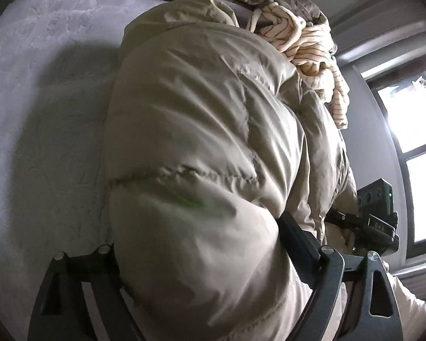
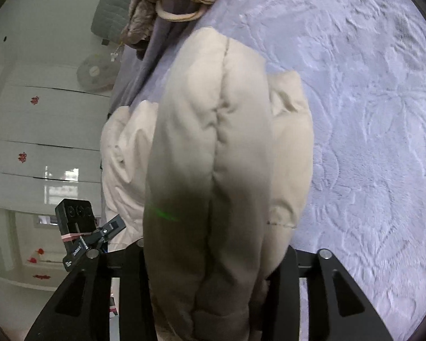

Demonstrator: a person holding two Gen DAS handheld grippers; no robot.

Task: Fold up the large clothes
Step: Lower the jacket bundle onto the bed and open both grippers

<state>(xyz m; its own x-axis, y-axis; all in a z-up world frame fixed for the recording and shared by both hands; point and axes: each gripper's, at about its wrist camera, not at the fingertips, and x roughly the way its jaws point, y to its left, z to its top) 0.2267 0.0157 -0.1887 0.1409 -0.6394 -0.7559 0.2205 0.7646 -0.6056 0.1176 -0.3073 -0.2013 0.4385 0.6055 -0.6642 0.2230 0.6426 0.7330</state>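
— Left gripper (image 1: 201,258) of mine has its jaws spread wide around a fat fold of the beige puffer jacket (image 1: 201,130).
— And the right?
— Right gripper (image 2: 210,281) is clamped narrower on another bulge of it. Jacket lies on the lavender bedspread (image 2: 369,113), with the striped cloth (image 1: 312,45) beyond.

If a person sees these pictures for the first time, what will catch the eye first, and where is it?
A puffy beige jacket fills the middle of both views, bulging between the fingers of the left tongs and the right tongs. It lies on a lilac bed cover with an embossed pattern. At the far end a striped cream garment sits in a heap.
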